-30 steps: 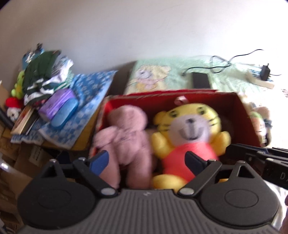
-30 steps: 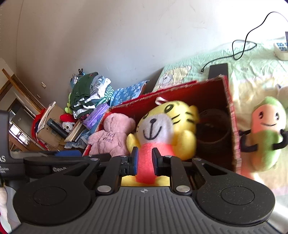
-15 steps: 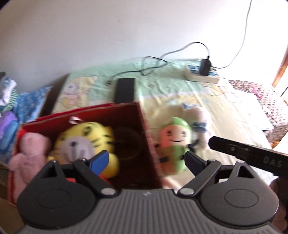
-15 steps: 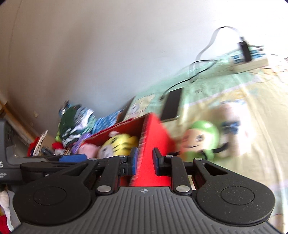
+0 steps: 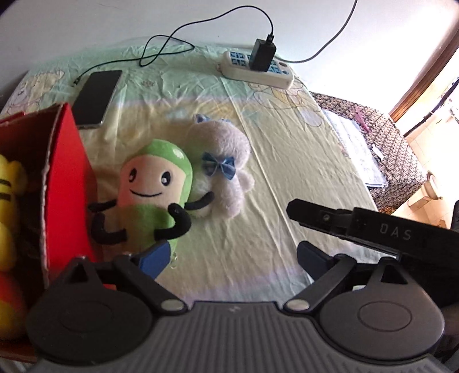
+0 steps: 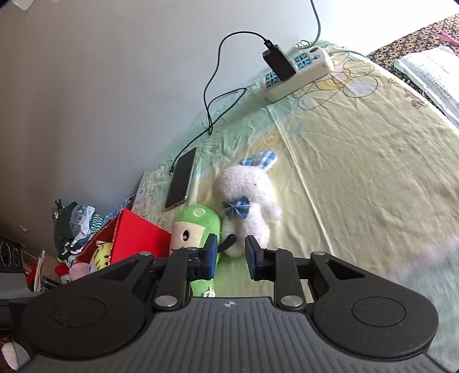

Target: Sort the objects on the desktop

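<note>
- Left wrist view looked down on a pale yellow-green sheet [image 5: 287, 160] printed with cartoon bears, wrinkled, running back to a plain white wall [image 5: 114, 17]; a patterned brown cover [image 5: 387, 143] lay at the right edge.
- Green plush [image 5: 155, 186] lay on its back on the sheet just beside the red box [image 5: 68, 178], its long axis running from the domed green head at the far end to the feet near the camera, face up, black arms bent.
- White bunny plush [image 5: 226, 160] with a blue bow lay touching the green plush on its right, ears pointing toward the wall.
- Yellow tiger toy [image 5: 8, 223] sat inside the red box, only partly visible.
- Dark phone [image 5: 97, 96] lay flat behind the box, a black cable running from it to a charger plugged into a white power strip [image 5: 258, 69] near the wall.
- Left gripper [image 5: 232, 255] had its jaws wide and opening further, with only bare sheet between them; its left finger overlapped the green plush's lower end in the picture.
- Right gripper [image 6: 229, 255] had a narrow gap, jaws opening, gripping nothing; beyond its tips lay the two plushes.
- Clutter of folded clothes [image 6: 74, 226] was heaped beyond the box.
</note>
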`<action>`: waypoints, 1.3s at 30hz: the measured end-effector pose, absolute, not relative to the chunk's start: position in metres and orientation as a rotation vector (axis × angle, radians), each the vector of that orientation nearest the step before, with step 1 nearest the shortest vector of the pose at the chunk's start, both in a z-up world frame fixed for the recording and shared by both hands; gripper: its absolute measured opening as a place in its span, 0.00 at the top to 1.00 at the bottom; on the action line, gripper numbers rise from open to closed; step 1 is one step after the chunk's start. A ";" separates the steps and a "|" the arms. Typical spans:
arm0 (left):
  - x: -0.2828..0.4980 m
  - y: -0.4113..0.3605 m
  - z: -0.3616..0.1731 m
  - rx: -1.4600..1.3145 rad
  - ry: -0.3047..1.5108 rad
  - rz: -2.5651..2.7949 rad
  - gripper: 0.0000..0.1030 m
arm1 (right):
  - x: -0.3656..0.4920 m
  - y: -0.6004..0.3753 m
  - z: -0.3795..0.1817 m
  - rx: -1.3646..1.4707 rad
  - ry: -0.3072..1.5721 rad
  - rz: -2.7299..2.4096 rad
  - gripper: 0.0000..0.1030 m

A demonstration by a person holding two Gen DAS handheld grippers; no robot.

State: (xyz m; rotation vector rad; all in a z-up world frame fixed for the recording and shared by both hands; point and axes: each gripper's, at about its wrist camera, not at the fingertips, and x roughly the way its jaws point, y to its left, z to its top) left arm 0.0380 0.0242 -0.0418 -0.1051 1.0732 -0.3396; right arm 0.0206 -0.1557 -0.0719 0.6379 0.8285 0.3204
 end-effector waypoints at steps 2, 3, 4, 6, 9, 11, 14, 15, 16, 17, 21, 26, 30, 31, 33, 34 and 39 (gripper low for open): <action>0.041 0.019 -0.051 -0.094 1.099 -0.350 0.06 | 0.022 -0.163 -0.080 0.646 0.849 0.310 0.75; 0.041 0.015 -0.055 -0.088 1.110 -0.357 0.06 | 0.024 -0.166 -0.083 0.653 0.857 0.305 0.75; 0.039 0.012 -0.057 -0.083 1.116 -0.358 0.06 | 0.025 -0.168 -0.086 0.661 0.865 0.302 0.75; 0.034 0.005 -0.058 -0.054 1.104 -0.374 0.06 | 0.029 -0.172 -0.091 0.677 0.876 0.301 0.75; 0.023 -0.002 -0.050 0.057 1.037 -0.344 0.06 | 0.035 -0.173 -0.095 0.691 0.890 0.318 0.75; 0.020 0.002 -0.044 0.105 1.001 -0.292 0.06 | 0.041 -0.170 -0.096 0.696 0.908 0.344 0.75; 0.023 0.014 -0.037 0.114 0.982 -0.198 0.06 | 0.049 -0.158 -0.099 0.697 0.943 0.414 0.75; 0.024 0.017 -0.035 0.117 0.978 -0.174 0.06 | 0.052 -0.153 -0.099 0.694 0.954 0.438 0.74; 0.025 0.019 -0.034 0.125 0.976 -0.154 0.06 | 0.054 -0.148 -0.100 0.690 0.963 0.460 0.73; 0.024 0.020 -0.034 0.135 0.973 -0.140 0.06 | 0.057 -0.143 -0.101 0.689 0.971 0.483 0.73; 0.021 0.014 -0.040 0.219 0.952 -0.089 0.06 | 0.069 -0.127 -0.106 0.701 1.016 0.564 0.69; 0.025 0.018 -0.044 0.250 0.957 -0.060 0.06 | 0.081 -0.114 -0.118 0.720 1.078 0.604 0.61; 0.027 0.018 -0.045 0.270 0.963 -0.067 0.05 | 0.087 -0.110 -0.124 0.746 1.109 0.658 0.62; 0.028 0.017 -0.045 0.273 0.967 -0.073 0.05 | 0.088 -0.108 -0.124 0.737 1.110 0.667 0.62; 0.030 0.018 -0.044 0.268 0.973 -0.085 0.05 | 0.090 -0.103 -0.125 0.714 1.120 0.673 0.65; 0.032 0.019 -0.044 0.265 0.974 -0.092 0.05 | 0.092 -0.100 -0.126 0.708 1.129 0.682 0.80; 0.033 0.022 -0.039 0.202 1.005 -0.198 0.05 | 0.092 -0.098 -0.123 0.694 1.111 0.730 0.87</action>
